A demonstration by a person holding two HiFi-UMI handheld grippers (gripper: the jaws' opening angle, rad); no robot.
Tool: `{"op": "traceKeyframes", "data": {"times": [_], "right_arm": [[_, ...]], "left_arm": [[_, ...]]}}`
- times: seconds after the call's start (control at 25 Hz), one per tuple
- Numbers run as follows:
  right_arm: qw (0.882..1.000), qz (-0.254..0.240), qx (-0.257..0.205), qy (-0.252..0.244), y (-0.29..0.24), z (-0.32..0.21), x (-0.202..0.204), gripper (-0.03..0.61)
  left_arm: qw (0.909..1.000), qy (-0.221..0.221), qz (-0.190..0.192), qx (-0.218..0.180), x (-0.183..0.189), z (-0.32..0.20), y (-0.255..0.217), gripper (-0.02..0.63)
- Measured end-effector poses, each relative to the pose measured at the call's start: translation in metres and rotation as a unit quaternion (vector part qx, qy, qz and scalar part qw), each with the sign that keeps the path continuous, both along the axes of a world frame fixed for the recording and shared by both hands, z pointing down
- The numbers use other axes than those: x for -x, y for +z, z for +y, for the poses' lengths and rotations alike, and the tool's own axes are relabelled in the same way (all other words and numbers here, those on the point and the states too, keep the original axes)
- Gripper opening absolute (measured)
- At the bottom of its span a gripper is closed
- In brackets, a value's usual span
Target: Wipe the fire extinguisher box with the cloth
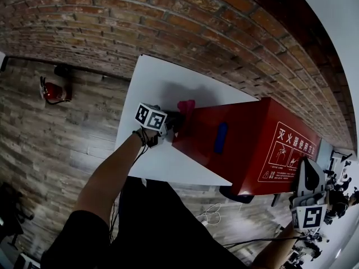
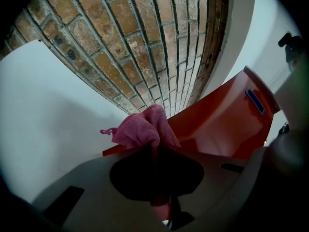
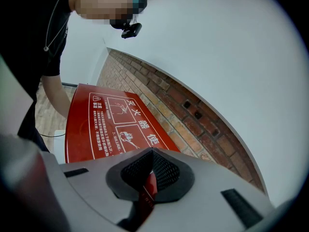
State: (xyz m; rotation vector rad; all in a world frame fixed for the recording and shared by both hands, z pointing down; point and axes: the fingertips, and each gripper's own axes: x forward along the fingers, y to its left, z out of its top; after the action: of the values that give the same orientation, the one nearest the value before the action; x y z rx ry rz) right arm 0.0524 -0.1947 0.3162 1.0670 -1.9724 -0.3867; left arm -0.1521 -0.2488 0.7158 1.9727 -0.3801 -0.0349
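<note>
Where the white worktop (image 1: 162, 77) meets the brick wall (image 1: 168, 21), a red fire extinguisher box (image 1: 252, 144) lies on its side, printed face turned toward the person. A blue handle (image 1: 221, 137) sits on the top face.

Left gripper (image 1: 171, 121): at the box's left end. Its jaws are nearly together, pinching a pink cloth (image 2: 145, 127). The cloth bunches out beyond the jaws and rests against the box's end edge, close to the wall. The left gripper view shows red panel just behind the cloth and bare worktop to the left.

Right gripper (image 3: 148, 178): at the box's opposite end, near the white printed diagrams. Its jaws are pressed fully together on a thin red edge, which looks to be part of the box. In that view the printed face runs away from the jaws toward the person's arm.

Wooden floor (image 1: 56, 144) lies left of the worktop, with a small red extinguisher (image 1: 52, 91) standing by the wall, well apart from the box.
</note>
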Motion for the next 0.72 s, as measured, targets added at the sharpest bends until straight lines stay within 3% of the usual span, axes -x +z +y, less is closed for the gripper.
{"op": "traceKeyframes", "data": {"times": [0.44,0.72], "right_arm": [[1.000,-0.013,-0.010,0.003,-0.003,-0.003,0.005,0.015],[1.000,-0.012,-0.012,0.005,-0.002,-0.003,0.004,0.015]], "left_arm": [[0.9992,-0.010,-0.035,0.015,0.000,0.005,0.045,0.052],[0.9970,0.007,-0.070,0.034,-0.002,0.004,0.065,0.053]]}}
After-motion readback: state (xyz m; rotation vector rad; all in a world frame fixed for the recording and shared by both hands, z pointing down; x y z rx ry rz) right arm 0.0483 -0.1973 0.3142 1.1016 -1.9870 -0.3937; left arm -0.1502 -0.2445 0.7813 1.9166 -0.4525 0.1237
